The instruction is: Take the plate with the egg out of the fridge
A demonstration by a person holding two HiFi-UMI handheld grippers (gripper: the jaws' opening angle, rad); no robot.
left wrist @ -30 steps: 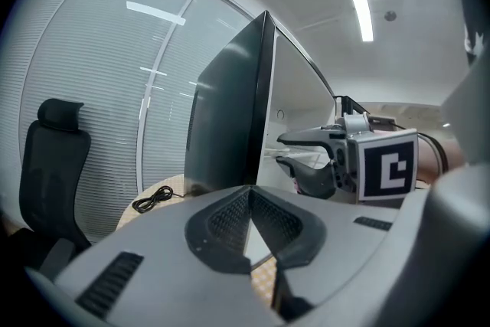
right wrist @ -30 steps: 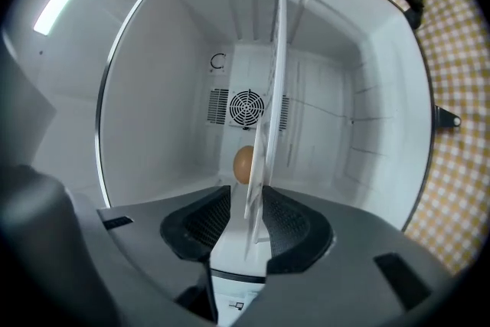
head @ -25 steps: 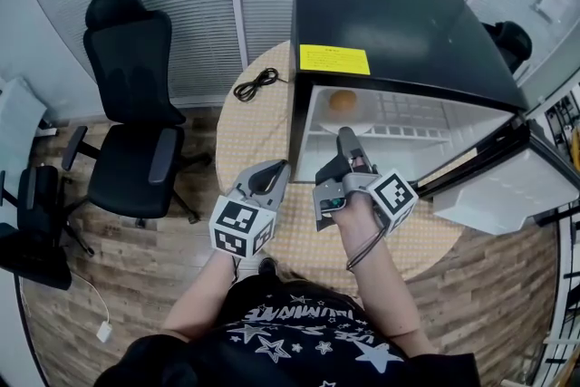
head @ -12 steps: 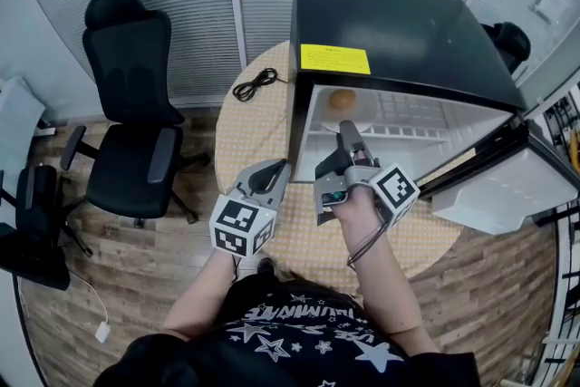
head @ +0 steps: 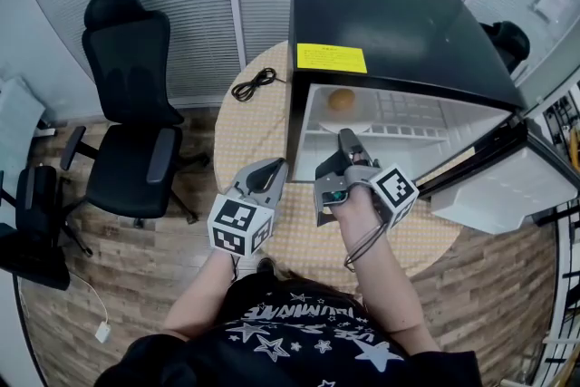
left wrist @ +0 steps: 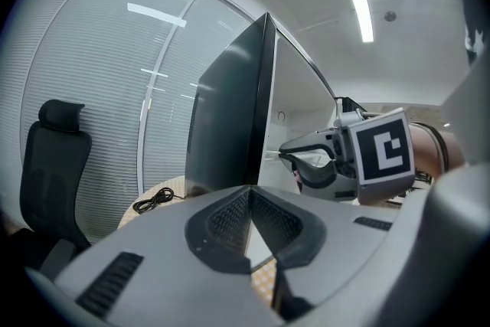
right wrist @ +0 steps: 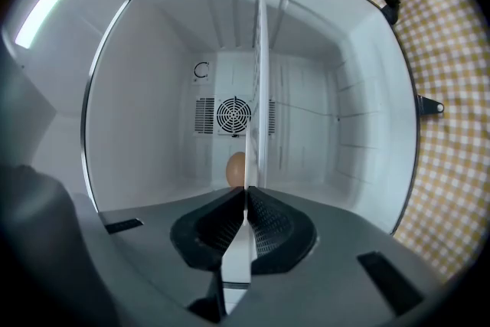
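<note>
The black fridge [head: 399, 23] stands open on the table. On its upper shelf a brown egg [head: 341, 100] lies on a white plate [head: 353, 126]. My right gripper [head: 345, 139] reaches into the fridge at the plate's near rim. In the right gripper view its jaws are closing, and the pads pinch the thin white plate rim [right wrist: 239, 241], with the egg [right wrist: 236, 168] just beyond. My left gripper [head: 274, 168] hovers over the table left of the fridge, shut and empty [left wrist: 250, 199].
The fridge door [head: 507, 188] hangs open at the right. The round table [head: 246, 127] wears a checked cloth, and a black cable [head: 256, 84] lies coiled on it. A black office chair [head: 136, 104] stands to the left. A wire shelf [head: 426, 115] spans the fridge interior.
My right gripper has edged slightly toward the fridge shelf. The left gripper has stayed where it was.
</note>
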